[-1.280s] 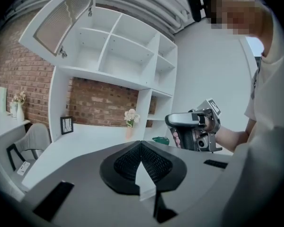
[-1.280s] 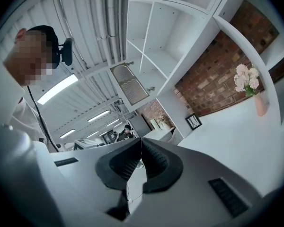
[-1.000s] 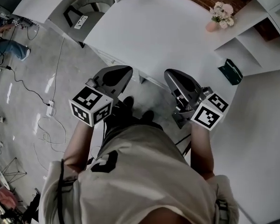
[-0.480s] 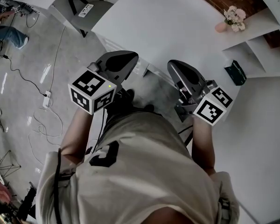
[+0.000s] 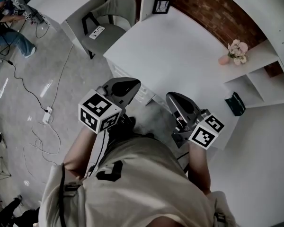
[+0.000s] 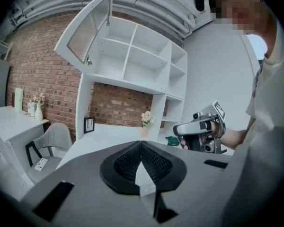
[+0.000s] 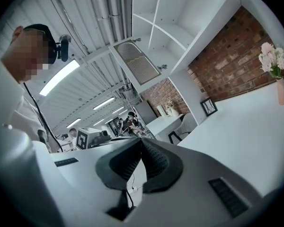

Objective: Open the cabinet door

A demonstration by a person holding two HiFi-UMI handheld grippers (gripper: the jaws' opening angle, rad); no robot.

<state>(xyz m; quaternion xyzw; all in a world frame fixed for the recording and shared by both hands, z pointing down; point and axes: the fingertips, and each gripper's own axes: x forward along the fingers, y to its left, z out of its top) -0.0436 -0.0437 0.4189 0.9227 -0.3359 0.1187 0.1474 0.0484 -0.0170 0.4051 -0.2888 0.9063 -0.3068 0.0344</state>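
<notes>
White-framed ribbed-panel cabinet door (image 6: 87,30) stands open at eleven o'clock; grey left gripper (image 6: 141,144) and right gripper (image 7: 142,140) are pinched closed, empty.

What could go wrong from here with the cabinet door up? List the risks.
1. The cabinet door stands swung up overhead, while the left claw and right claw are shut and empty; if nothing props it, it may drop.
2. Reaching toward the shelves could tip the flower vase on the desk.
3. Cables on the floor could catch a foot.
</notes>
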